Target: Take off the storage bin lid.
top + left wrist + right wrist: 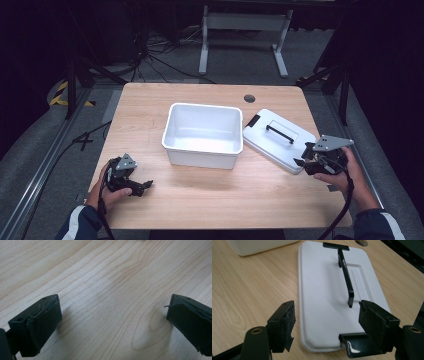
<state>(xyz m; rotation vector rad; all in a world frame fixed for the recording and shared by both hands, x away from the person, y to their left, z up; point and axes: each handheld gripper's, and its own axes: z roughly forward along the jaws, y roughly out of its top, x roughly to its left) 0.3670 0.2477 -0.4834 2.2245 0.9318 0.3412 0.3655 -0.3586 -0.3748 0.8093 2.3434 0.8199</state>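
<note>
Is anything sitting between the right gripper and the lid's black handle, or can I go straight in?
Nothing visible blocks it. The right gripper hangs open over the near end of the white lid, and the black handle runs straight ahead along bare lid. The white bin stands off to the side.

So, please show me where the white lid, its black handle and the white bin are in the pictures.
white lid (322, 302), right gripper view, on its flat top left of the handle.
black handle (345, 272), right gripper view, on the middle of its bar.
white bin (200, 157), high view, on its near outer wall.
</note>
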